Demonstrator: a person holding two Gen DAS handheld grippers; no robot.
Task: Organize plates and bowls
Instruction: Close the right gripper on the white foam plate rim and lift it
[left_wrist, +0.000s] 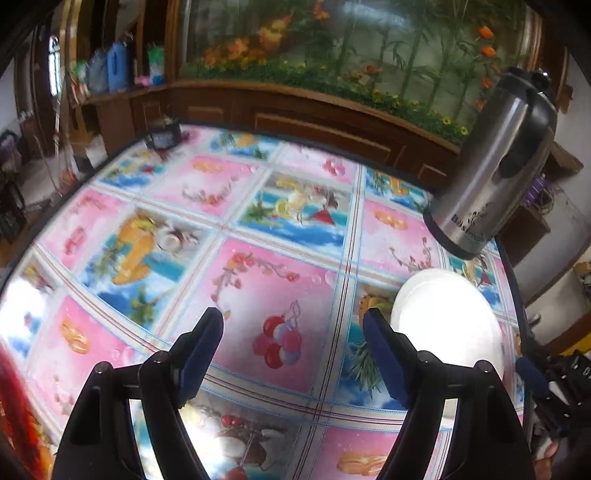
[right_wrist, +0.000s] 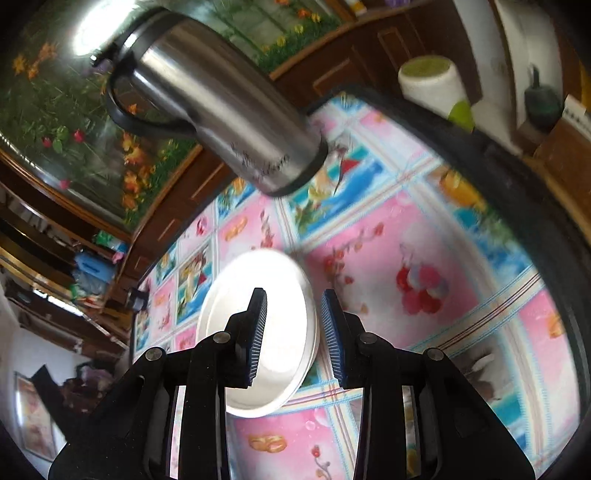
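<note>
A white plate (left_wrist: 447, 321) lies flat on the colourful tablecloth at the right of the left wrist view. My left gripper (left_wrist: 293, 317) is open and empty above the cloth, to the left of the plate. In the right wrist view the same plate (right_wrist: 280, 284) lies right in front of my right gripper (right_wrist: 293, 299), which is open with its jaws either side of the plate's near right rim. The left finger (right_wrist: 255, 325) is over the plate; the right finger (right_wrist: 334, 332) is outside its rim. No bowl is in view.
A tall steel thermos jug (left_wrist: 491, 173) stands behind the plate near the table's far right edge; it also shows in the right wrist view (right_wrist: 221, 99). A white and green canister (right_wrist: 436, 85) stands beyond the table edge. A dark wooden cabinet (left_wrist: 295, 118) runs behind.
</note>
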